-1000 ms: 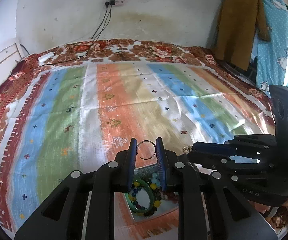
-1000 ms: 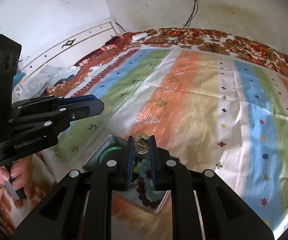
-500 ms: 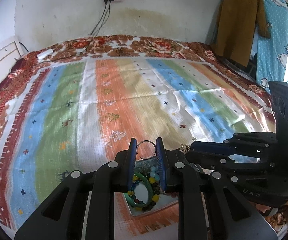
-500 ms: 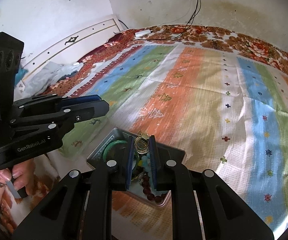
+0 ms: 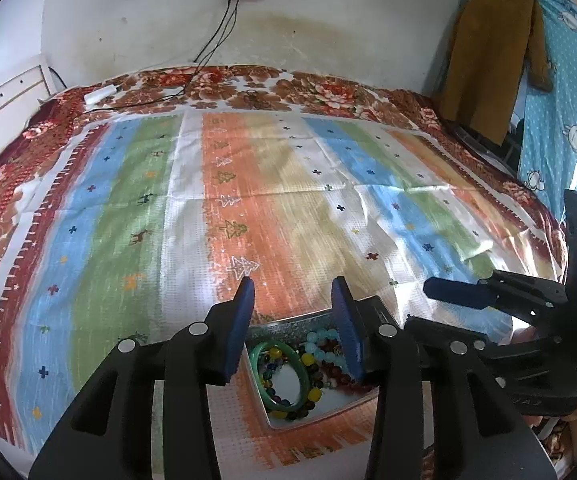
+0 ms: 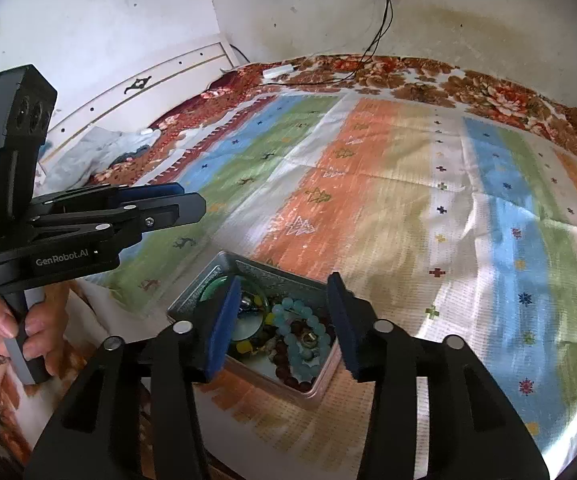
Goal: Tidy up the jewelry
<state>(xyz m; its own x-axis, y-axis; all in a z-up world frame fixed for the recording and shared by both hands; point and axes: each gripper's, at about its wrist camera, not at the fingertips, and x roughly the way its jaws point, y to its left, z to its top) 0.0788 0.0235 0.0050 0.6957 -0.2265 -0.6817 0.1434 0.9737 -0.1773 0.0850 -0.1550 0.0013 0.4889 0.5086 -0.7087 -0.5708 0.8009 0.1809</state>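
Left claw (image 5: 293, 304) and right claw (image 6: 284, 300) both stand wide apart and empty above the metal tin (image 6: 204, 292), which sits near the bed's (image 5: 248, 200) front edge holding a green bangle (image 5: 284, 376) and bead bracelets (image 6: 300, 328). Judgement: lift clear vertically to avoid snagging the tin's rim; the bedspread beyond lies free toward the far edge.

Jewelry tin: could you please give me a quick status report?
Left gripper open, empty. Right gripper open, empty, over the tin. Tin holds green bangle and bead bracelets. Nothing in the way.
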